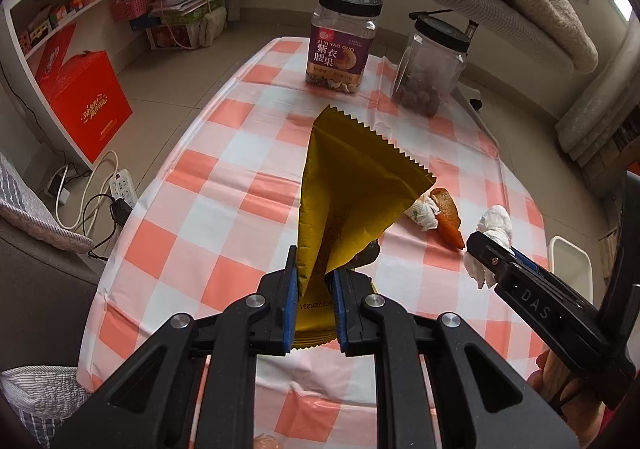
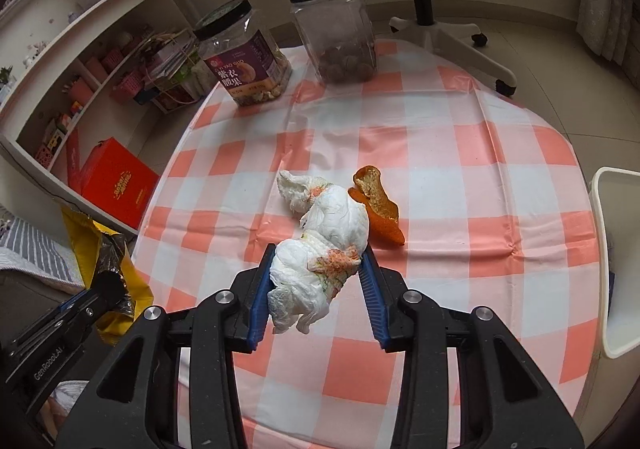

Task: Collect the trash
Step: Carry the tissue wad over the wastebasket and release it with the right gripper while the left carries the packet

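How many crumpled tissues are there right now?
2. One tissue wad sits between the right gripper fingers. A smaller tissue lies on the table beside the orange peel. Others may be hidden.

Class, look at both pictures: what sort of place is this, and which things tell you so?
Most likely a room in a home, perhaps a study. A checked tablecloth holds snack jars, a cluttered white bookshelf lines the wall, and a swivel office chair stands nearby.
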The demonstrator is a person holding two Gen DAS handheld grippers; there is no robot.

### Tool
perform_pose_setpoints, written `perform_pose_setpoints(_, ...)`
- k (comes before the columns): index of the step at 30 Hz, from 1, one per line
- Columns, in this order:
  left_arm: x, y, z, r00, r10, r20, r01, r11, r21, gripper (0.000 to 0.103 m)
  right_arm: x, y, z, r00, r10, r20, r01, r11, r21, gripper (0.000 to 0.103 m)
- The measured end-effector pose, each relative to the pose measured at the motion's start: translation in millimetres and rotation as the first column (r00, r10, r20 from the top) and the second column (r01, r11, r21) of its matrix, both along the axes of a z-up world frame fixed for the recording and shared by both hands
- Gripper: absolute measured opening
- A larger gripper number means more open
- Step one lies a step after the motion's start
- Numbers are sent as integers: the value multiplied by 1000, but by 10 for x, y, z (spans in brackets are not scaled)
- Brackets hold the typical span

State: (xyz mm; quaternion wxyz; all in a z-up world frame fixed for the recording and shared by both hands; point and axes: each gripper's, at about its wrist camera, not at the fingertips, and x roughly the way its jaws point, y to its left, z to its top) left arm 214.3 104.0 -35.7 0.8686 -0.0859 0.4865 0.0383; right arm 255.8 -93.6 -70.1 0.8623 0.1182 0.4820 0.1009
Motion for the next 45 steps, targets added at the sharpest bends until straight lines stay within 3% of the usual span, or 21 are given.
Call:
perform_pose_setpoints(6,-73,-134,205,994,4,108,-7,1000,29,16,-206,-85,331,991,4,134,3,998,-57,38)
perform_pose_setpoints(10,-93,-247,250,991,-8,133,3,999,43,16,-316,-157,452,981,7,196,14,994,-107,38)
perform_pose_setpoints(21,-93,-589,243,986,-64,151,55,996,63,16,-410,-488,526,973,-32,227,72,983,-170,38)
perform_pose_setpoints(45,-28,-1525,217,964,-212,163,208,977,42,16,-541,-1585,578,953,-206,224,254,943,-214,39)
